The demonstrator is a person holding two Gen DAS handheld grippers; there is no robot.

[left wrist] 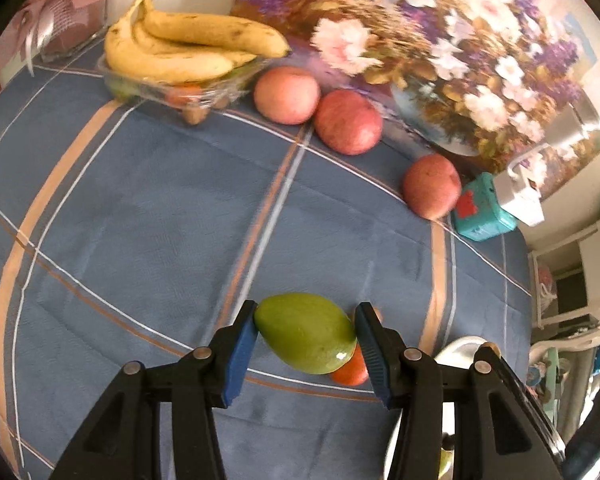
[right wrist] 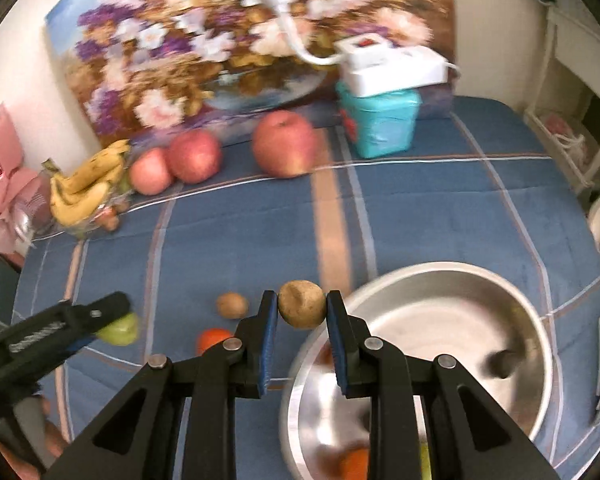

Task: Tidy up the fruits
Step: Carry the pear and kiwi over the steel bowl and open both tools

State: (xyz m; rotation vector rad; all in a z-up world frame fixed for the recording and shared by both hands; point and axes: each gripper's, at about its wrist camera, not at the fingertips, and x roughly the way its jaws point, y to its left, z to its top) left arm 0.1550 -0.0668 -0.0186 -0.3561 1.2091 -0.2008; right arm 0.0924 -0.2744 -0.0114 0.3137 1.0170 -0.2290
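My left gripper [left wrist: 306, 330] is shut on a green mango [left wrist: 306, 333], held just above the blue checked cloth [left wrist: 140, 220]; it also shows in the right wrist view [right wrist: 100, 320]. An orange fruit [left wrist: 350, 370] lies under the mango. My right gripper [right wrist: 302, 308] is shut on a brown kiwi [right wrist: 302, 309], at the left rim of a steel bowl [right wrist: 532, 304]. The bowl holds an orange fruit [right wrist: 354, 462] and other blurred pieces. On the cloth lie another kiwi [right wrist: 232, 305] and an orange fruit [right wrist: 214, 340].
Three red apples [left wrist: 348, 122] lie along the back by a flower painting [left wrist: 440, 40]. Bananas [left wrist: 188, 46] rest on a clear tray [left wrist: 172, 88] at the back left. A teal box [right wrist: 376, 124] carries a white device [right wrist: 392, 66]. White shelving [right wrist: 572, 92] stands at right.
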